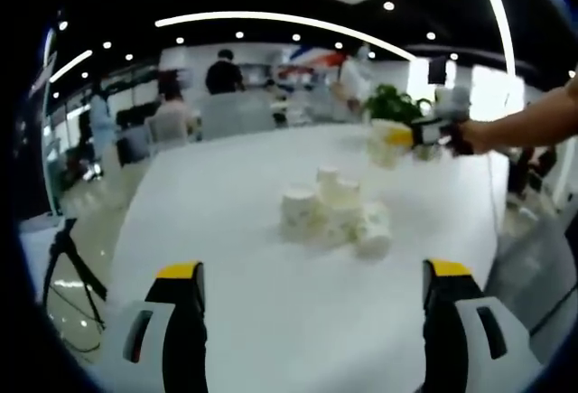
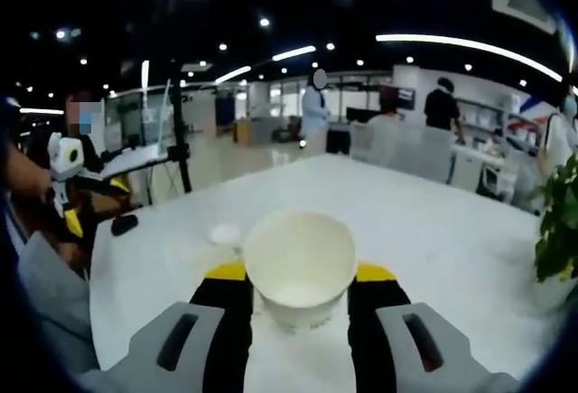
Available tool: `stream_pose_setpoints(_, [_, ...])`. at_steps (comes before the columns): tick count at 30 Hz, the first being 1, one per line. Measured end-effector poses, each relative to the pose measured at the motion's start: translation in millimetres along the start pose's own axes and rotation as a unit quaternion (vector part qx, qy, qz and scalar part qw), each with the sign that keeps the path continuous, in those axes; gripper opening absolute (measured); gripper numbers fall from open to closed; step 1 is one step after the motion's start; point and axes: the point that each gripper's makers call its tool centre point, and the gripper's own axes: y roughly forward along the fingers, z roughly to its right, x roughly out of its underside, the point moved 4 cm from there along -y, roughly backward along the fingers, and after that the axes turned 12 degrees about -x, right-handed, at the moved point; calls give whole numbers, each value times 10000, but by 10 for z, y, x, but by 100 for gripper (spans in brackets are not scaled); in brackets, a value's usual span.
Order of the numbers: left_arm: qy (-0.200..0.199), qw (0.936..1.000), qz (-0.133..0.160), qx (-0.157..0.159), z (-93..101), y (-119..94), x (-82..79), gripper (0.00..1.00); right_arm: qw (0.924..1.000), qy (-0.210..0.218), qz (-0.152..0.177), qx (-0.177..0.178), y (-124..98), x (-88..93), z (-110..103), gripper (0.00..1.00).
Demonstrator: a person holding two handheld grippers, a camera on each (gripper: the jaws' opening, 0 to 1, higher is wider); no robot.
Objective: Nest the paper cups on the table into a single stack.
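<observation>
Several white paper cups (image 1: 334, 210) sit bunched at the middle of the white table (image 1: 226, 230); some stand upright and one (image 1: 374, 238) lies on its side. My left gripper (image 1: 313, 271) is open, well short of the bunch, with nothing between its jaws. In the same view my right gripper (image 1: 402, 137) is held above the far right of the table with a cup (image 1: 381, 147) in it. In the right gripper view, my right gripper (image 2: 300, 277) is shut on that white cup (image 2: 300, 262), whose open mouth faces the camera.
A potted plant (image 2: 560, 221) stands at the table's right edge. A tripod (image 1: 68, 257) stands on the floor to the left. A small pale round thing (image 2: 224, 233) lies on the table (image 2: 433, 230). People and chairs (image 1: 237, 113) are beyond the far edge.
</observation>
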Motion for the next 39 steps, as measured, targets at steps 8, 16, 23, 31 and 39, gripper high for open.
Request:
stream_pose_setpoints(8, [-104,9999,45,-46,-47,-19,-48,98,10000,9,12,-43,-34,-3,-103,38])
stream_pose_setpoints(16, [-115,9999,59,-39,4,-43,-39,98,9999,27,54,-142,-67,-22,-215,38])
stream_pose_setpoints(23, [-76,10000,45,11,72,-43,-8,98,9997,-24,52,-236,-60,-19,-294,38])
stream_pose_setpoints(31, [-190,9998,81,-8,67,-48,-33,98,9994,-3,112,-326,-75,-38,-389,38])
stream_pose_setpoints(39, [-163,9997,153,-25,74,-63,-48,98,9992,-37,126,-384,-109,-66,-476,38])
